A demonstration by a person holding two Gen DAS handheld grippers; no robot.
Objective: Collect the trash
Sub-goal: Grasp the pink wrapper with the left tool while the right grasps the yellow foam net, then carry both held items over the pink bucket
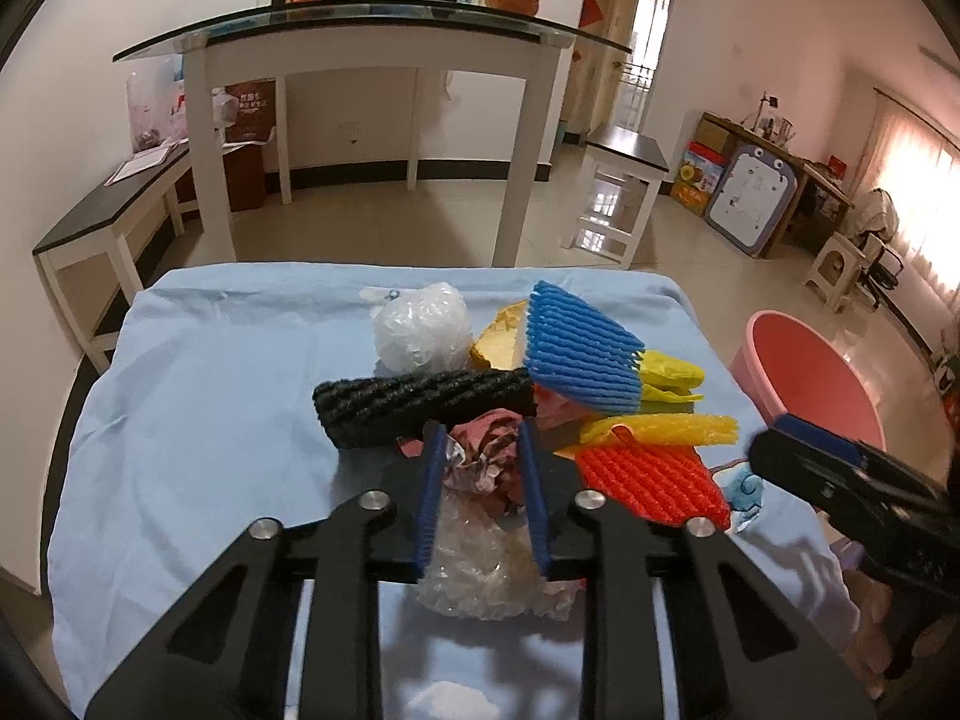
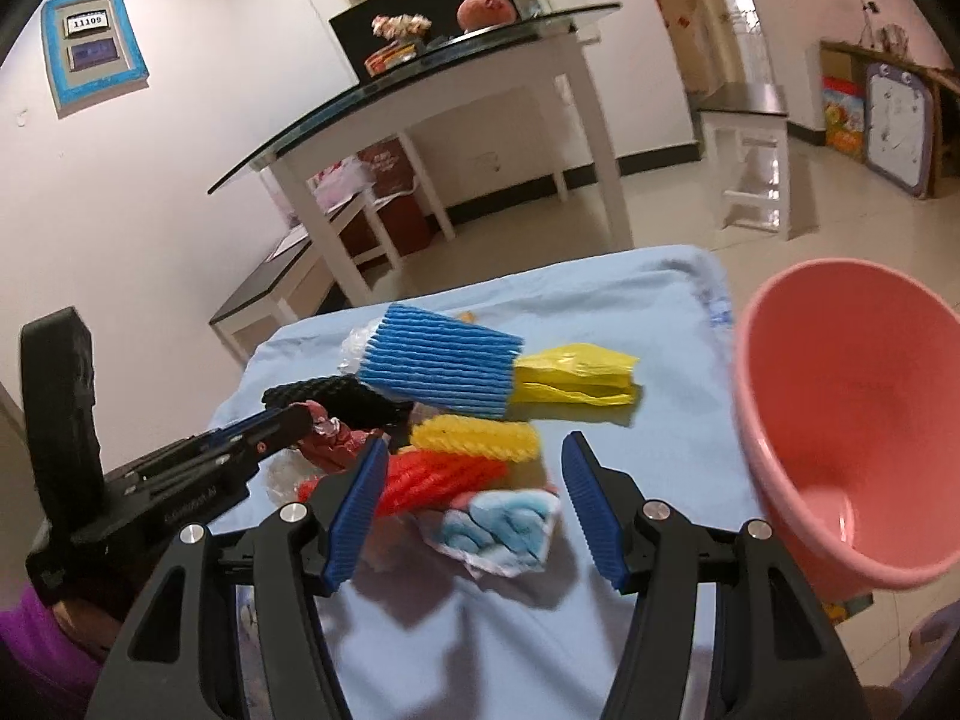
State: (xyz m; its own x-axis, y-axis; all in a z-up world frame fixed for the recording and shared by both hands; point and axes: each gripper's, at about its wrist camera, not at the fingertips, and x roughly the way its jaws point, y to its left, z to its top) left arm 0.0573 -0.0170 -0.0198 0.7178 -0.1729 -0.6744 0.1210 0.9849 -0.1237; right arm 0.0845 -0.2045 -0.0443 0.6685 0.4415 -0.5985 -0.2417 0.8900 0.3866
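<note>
Your left gripper [image 1: 483, 450] is clenched on a crumpled dark-red wrapper [image 1: 489, 456], its blue pads pressing both sides of the wad. The wrapper sits at the near edge of the trash pile, at 12 o'clock from your left wrist, with a clear bubble-wrap piece [image 1: 480, 576] lying beneath the fingers at 6 o'clock of the wad.

Your right gripper [image 2: 474, 510] stands released, jaws wide apart and holding nothing. It hangs above a blue-and-white patterned scrap [image 2: 504, 528] that lies between its fingers on the light blue cloth [image 1: 198, 420].

Pile contents, from the left wrist view:
- black foam net [image 1: 420, 405], touching the wrapper at its 11 o'clock
- white crumpled plastic bag [image 1: 420, 330], beyond the black net at 12 o'clock
- blue foam net [image 1: 579, 354], at 1 o'clock, resting tilted on top of other pieces
- yellow plastic bag [image 1: 672, 378], just beside the blue net at 3 o'clock of it
- yellow foam net [image 1: 666, 429] and red foam net [image 1: 654, 480], lying at 3 o'clock of the wrapper, the red one nearer you

The pink basin [image 2: 852, 420] stands off the cloth's right edge, at 2 o'clock from your right wrist, its mouth tilted toward the camera. Its inside looks bare as far as the view shows
</note>
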